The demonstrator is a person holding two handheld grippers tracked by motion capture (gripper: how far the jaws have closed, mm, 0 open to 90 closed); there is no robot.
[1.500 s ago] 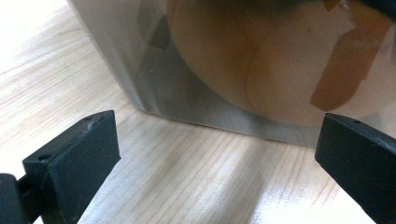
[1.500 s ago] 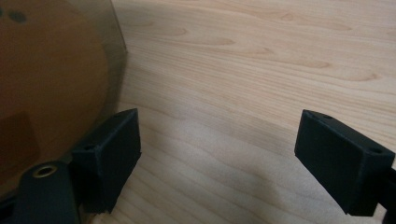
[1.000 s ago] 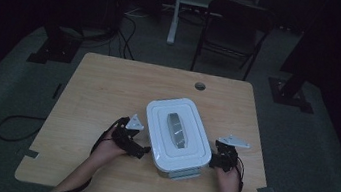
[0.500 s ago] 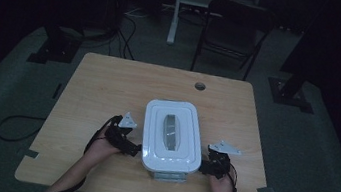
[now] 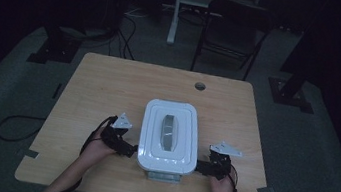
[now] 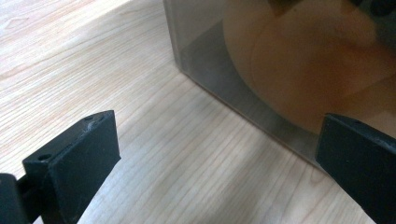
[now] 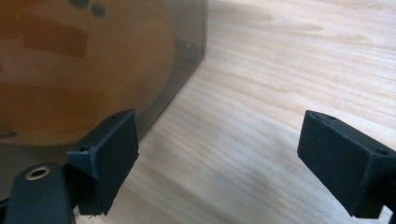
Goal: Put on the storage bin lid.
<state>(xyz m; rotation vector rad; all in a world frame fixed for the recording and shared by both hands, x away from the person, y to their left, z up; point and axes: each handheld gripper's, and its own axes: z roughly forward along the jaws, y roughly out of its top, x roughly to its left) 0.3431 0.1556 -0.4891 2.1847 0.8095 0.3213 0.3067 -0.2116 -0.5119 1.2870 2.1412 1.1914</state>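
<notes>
Left gripper (image 5: 132,148), right gripper (image 5: 199,167), open, flanking white lidded container (image 5: 168,141)

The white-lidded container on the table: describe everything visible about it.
The container is rectangular with rounded corners, its white lid closed, a grey handle recessed in the middle and a latch at the near end. Its walls look like translucent smoky plastic. It stands flat on the wooden table, near the front edge, between the left gripper and right gripper, both open.
</notes>
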